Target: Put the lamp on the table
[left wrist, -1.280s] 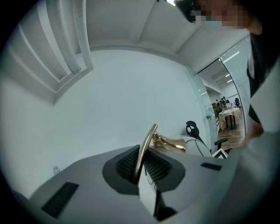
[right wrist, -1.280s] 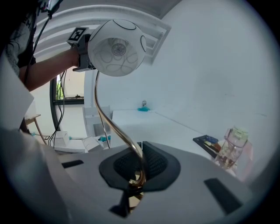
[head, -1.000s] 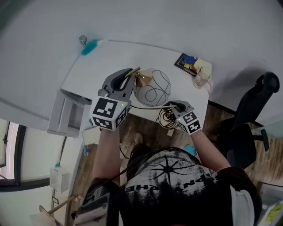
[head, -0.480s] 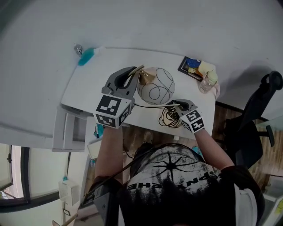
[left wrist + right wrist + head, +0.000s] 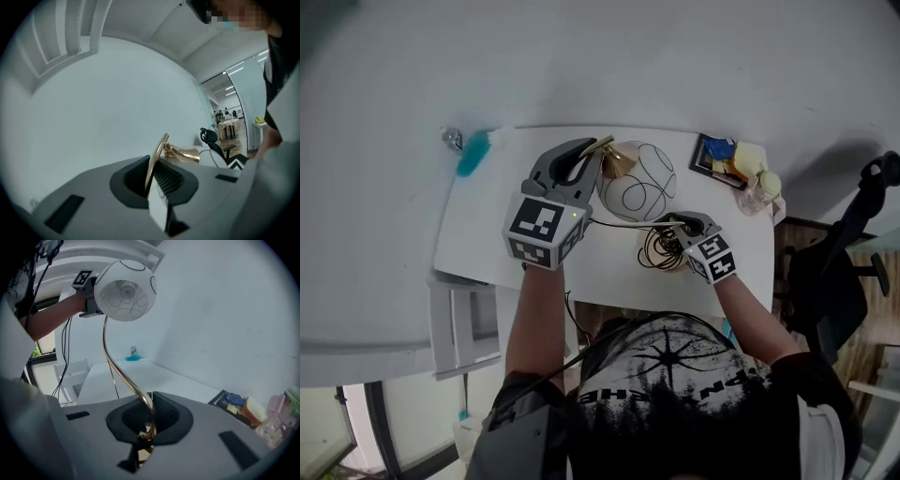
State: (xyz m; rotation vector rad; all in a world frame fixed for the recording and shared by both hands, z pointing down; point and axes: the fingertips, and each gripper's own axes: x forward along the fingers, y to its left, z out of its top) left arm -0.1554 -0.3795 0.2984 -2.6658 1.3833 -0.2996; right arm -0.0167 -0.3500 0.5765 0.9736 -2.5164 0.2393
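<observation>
Two grippers clamp lamp [image 5: 637, 183]: left gripper [image 5: 151, 174] on gold neck [image 5: 157, 152], right gripper [image 5: 146, 420] on curved stem [image 5: 121, 371]. Only right gripper view shows shade's open underside [image 5: 124, 291].

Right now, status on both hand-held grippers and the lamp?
Left hand-held gripper shut on lamp stem; right hand-held gripper likewise. Lamp over table; bottle at right edge, apart.

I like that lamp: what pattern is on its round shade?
Shade: white with thin black loops; clearest in right gripper view.

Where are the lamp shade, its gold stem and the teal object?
lamp shade [image 5: 637, 185], head view, middle of the globe.
gold stem [image 5: 113, 362], right gripper view, its curved part.
teal object [image 5: 472, 156], head view, its middle.
</observation>
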